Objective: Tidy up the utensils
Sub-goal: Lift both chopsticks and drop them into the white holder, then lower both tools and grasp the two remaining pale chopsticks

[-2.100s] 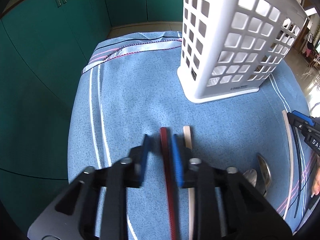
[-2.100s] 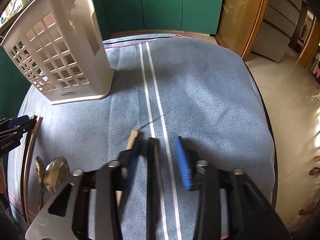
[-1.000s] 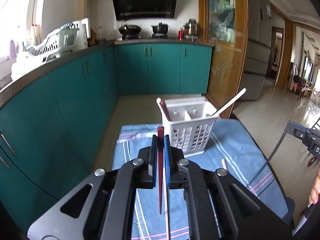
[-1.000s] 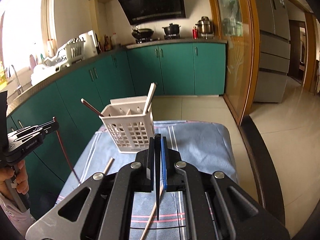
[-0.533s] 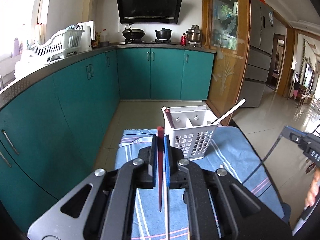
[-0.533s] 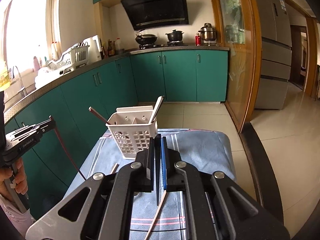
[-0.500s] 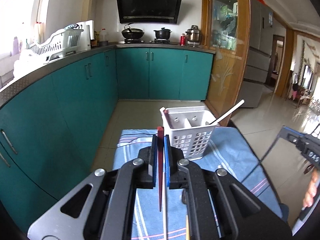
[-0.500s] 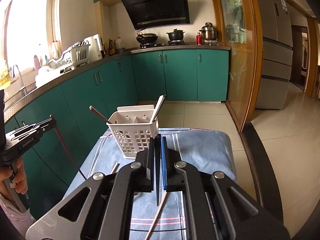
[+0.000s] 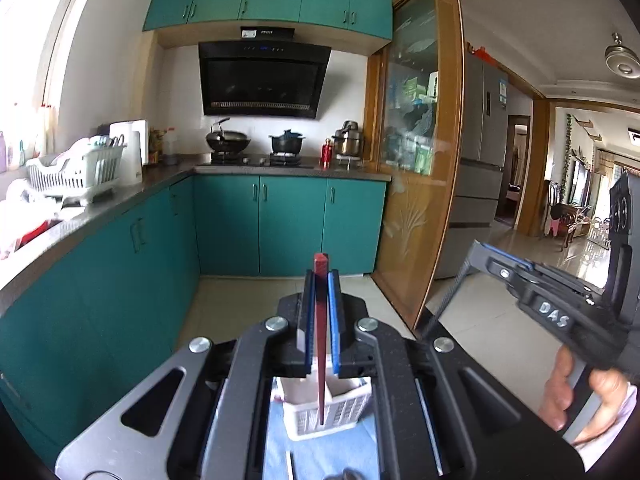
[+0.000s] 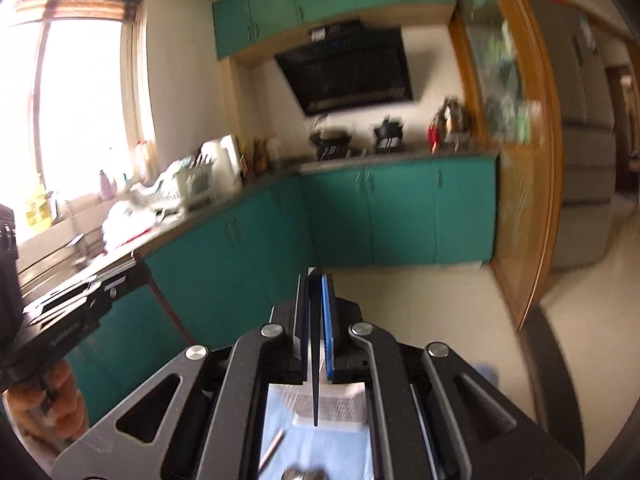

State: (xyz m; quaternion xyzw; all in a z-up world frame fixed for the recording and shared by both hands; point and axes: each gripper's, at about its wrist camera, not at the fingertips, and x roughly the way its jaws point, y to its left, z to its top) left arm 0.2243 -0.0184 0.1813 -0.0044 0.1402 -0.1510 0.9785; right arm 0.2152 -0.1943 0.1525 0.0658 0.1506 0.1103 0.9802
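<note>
teal kitchen cabinets [image 9: 224,224] fill the background. left gripper [image 9: 320,320] is clamped on a red chopstick [image 9: 320,304], right gripper [image 10: 316,320] on a dark chopstick [image 10: 316,360], both high above the white utensil basket [image 9: 340,412], probably to drop them in upright.

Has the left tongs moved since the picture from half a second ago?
Yes. The left tongs, shut on a red chopstick, went up: the white basket on the blue cloth now shows far lower in its view.
</note>
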